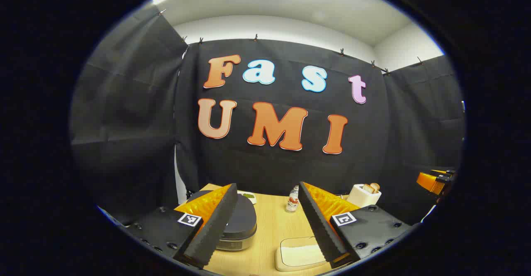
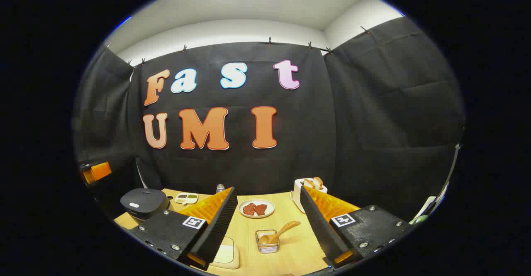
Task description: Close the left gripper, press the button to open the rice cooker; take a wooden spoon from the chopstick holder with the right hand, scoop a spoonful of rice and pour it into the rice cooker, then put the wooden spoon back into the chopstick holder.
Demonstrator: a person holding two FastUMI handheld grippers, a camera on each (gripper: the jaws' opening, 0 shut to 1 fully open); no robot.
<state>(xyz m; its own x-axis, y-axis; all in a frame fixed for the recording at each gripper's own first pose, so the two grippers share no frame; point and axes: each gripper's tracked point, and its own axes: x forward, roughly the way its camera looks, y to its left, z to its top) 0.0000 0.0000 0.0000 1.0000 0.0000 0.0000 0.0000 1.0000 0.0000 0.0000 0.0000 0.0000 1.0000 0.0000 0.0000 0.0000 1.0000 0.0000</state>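
The dark rice cooker (image 1: 240, 222) stands with its lid down on the wooden table, just behind the left finger of my left gripper (image 1: 265, 226), which is open and holds nothing. A white container of rice (image 1: 299, 253) lies below that gripper's right finger. In the right gripper view the rice cooker (image 2: 143, 201) is at the far left and the rice container (image 2: 226, 254) pokes out under the left finger. A wooden spoon (image 2: 286, 229) leans in the wire chopstick holder (image 2: 267, 245), straight ahead of my right gripper (image 2: 267, 226), which is open and empty above the table.
A small bottle (image 1: 293, 199) and a white toaster (image 1: 364, 194) stand toward the back of the table. The right gripper view has a plate of meat (image 2: 257, 208), a condiment dish (image 2: 186, 198) and the toaster (image 2: 309, 186) behind the holder. Black cloth walls surround the table.
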